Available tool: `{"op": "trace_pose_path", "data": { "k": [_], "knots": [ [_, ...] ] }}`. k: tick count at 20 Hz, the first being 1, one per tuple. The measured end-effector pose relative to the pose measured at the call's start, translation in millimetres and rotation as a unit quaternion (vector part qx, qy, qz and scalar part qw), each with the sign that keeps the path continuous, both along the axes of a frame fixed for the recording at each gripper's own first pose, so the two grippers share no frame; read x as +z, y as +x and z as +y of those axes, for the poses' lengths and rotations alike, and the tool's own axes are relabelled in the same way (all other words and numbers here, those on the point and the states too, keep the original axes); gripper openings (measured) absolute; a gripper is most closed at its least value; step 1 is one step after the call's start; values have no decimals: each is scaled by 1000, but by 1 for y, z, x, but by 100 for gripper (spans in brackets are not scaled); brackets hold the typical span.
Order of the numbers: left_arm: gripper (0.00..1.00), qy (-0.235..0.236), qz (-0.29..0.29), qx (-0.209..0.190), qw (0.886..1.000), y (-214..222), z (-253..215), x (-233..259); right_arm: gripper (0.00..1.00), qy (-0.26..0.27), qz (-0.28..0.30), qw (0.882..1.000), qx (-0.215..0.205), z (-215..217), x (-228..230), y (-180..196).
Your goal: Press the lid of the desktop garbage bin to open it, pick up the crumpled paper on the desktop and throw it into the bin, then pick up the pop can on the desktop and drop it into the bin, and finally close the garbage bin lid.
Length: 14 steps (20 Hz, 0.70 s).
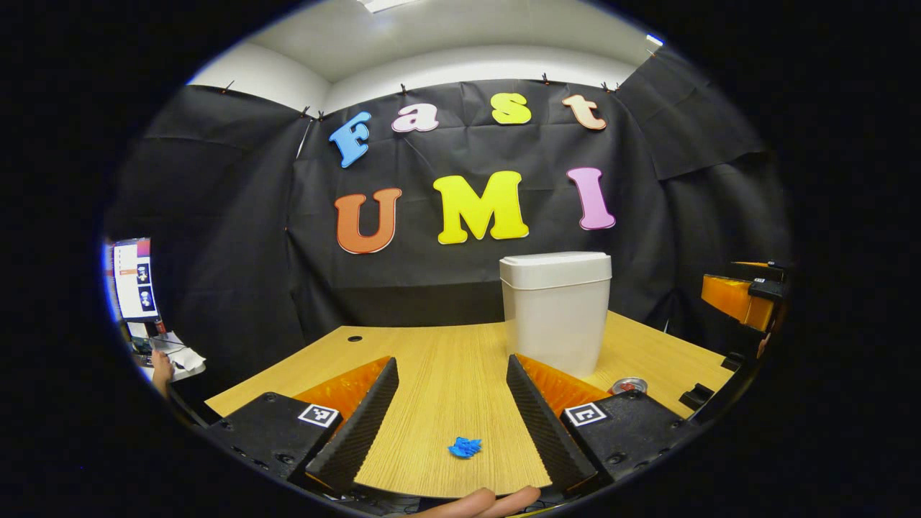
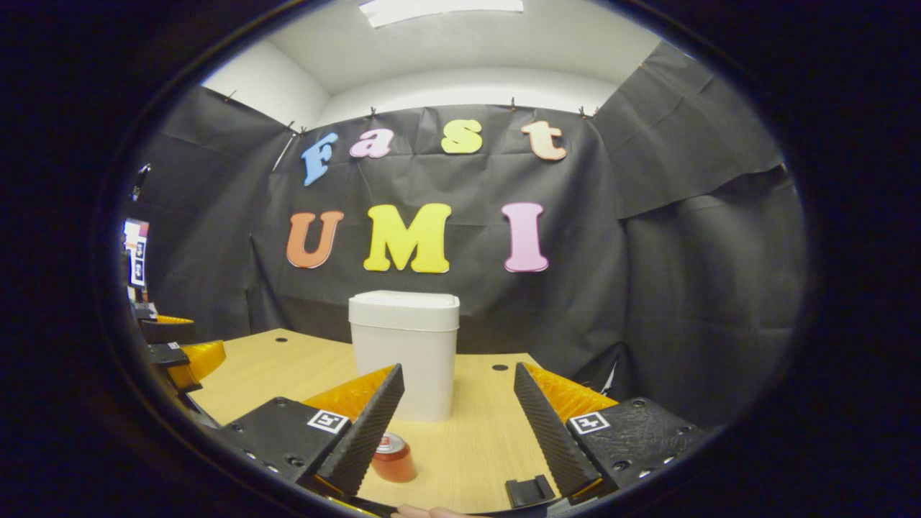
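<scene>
One white plastic lidded bin (image 1: 555,313), one small blue crumpled paper (image 1: 465,447), one red metal pop can (image 2: 393,456) and one light wooden table (image 1: 446,374) are counted.

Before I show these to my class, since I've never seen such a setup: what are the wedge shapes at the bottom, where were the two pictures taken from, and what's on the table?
No robot here: a person holds a two-finger gripper in each hand, and a fisheye camera rides on each one. The wedges are each gripper's own two fingers. The left gripper and the right gripper are both open and hold nothing.

On the wooden table stands a white garbage bin, its lid shut. In the left gripper view a small blue crumpled paper lies on the table in the gap between the fingers. In the right gripper view a red pop can stands upright in front of the bin, beside the left-hand finger. The other gripper shows at the left gripper view's right edge.
</scene>
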State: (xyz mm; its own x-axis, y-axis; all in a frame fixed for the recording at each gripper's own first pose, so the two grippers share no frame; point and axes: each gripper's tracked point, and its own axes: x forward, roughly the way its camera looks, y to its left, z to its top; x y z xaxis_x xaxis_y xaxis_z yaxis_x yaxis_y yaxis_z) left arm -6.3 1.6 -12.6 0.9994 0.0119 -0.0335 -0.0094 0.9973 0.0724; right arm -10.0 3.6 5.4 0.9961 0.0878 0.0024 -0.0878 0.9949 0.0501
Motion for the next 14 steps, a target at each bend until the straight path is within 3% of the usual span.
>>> {"op": "trace_pose_path", "data": {
  "k": [14],
  "knots": [
    [98,-20,15,-1,1000,6,0,-14,93,-3,17,1000,6,7,-9,3]
  ]
}}
